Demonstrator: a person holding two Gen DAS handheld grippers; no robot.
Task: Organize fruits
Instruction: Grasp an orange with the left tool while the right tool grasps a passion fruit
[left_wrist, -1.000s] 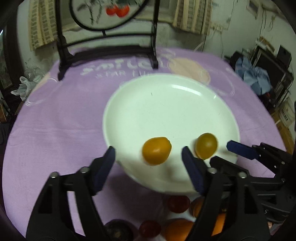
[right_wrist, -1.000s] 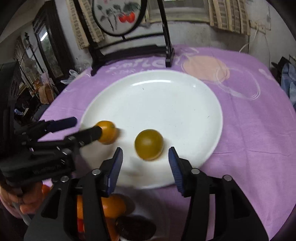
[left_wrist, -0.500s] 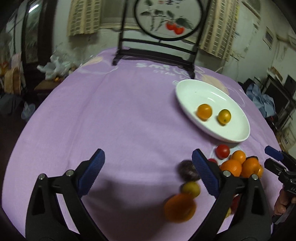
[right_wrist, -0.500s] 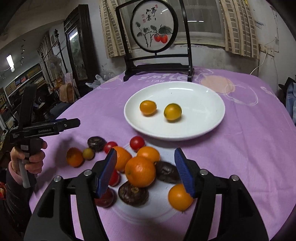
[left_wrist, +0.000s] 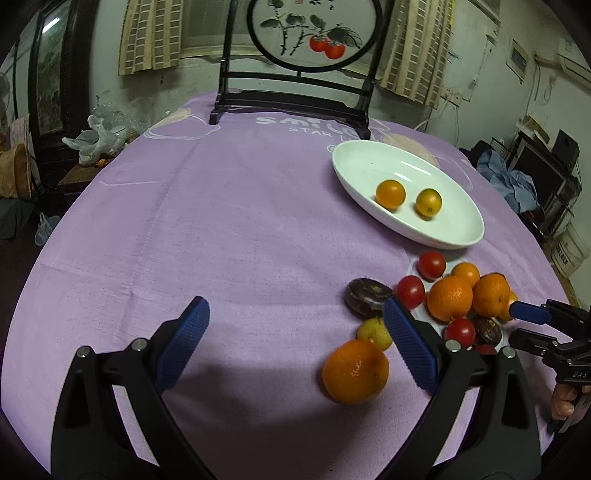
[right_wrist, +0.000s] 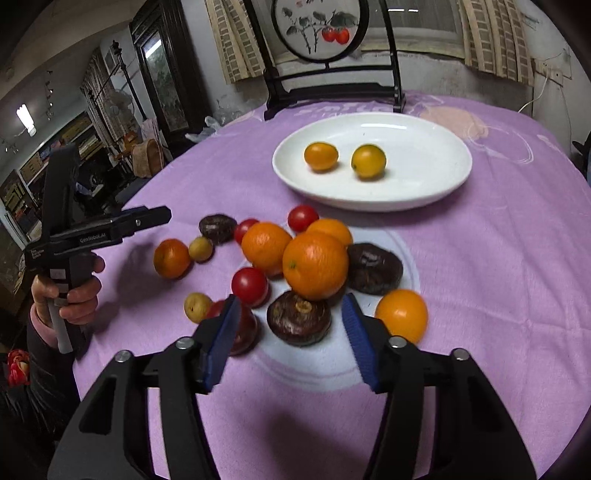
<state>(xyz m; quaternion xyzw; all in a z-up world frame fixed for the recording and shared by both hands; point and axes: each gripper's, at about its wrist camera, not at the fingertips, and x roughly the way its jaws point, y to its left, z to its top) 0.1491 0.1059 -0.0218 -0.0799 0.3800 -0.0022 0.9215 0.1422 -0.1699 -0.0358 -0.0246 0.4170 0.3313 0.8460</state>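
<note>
Two small oranges (right_wrist: 320, 156) (right_wrist: 368, 161) lie on the white plate (right_wrist: 424, 188), also seen in the left wrist view as the plate (left_wrist: 365, 158). In front of it lies a pile of oranges, red tomatoes and dark brown fruits. My right gripper (right_wrist: 291, 314) hovers over the near side of the pile, its jaws closing, with a dark brown fruit (right_wrist: 299, 322) between them and untouched. My left gripper (left_wrist: 295, 317) stands wide open over the cloth. A loose orange (left_wrist: 355, 371) sits just inside its right finger.
A purple cloth (left_wrist: 221, 229) covers the round table. A black stand with a round painted screen (left_wrist: 314, 33) rises at the far edge. Both grippers are hand-held; a hand (right_wrist: 77, 291) grips the left one (right_wrist: 162, 218). Furniture and clutter surround the table.
Both grippers have pulled back from the plate, leaving the two small oranges on it, and the fruit pile has come into view. The left jaws stand wider; the right jaws have narrowed.
</note>
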